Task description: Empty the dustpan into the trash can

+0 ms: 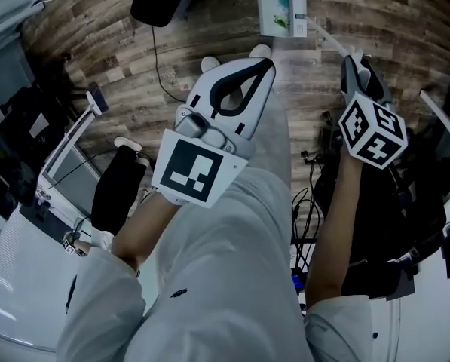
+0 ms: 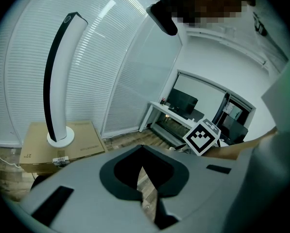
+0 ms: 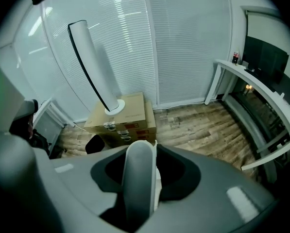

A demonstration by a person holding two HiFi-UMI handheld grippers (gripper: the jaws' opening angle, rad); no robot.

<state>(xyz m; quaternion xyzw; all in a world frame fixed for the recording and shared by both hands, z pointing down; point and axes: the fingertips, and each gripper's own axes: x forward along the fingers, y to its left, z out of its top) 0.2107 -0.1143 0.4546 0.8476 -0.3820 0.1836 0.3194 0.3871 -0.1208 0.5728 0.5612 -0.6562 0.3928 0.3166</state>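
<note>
the right hand-held gripper (image 1: 358,70) pinches the pale dustpan handle (image 3: 139,178), which stands between its jaws; the left hand-held gripper (image 1: 264,65) is pressed together, empty.

**Q:** What is worn?

**A:** Pale grey trousers (image 1: 232,277) fill the field below the left marker cube (image 1: 193,170). A small dark mark (image 1: 178,293) sits on them, straight below that cube. There are two short pale sleeves, one sleeve (image 1: 96,308) below-left of the cube and the other (image 1: 338,329) below-right. White shoe tips (image 1: 209,64) show above it.

**Q:** And the hand-held parts?

**A:** The left gripper (image 1: 264,66), above the cube, has a white shell with black lining along its inner edges. The right gripper (image 1: 358,66), to the cube's right, has a dark body. It bears its own cube (image 1: 371,130), with black squares on white faces.
</note>
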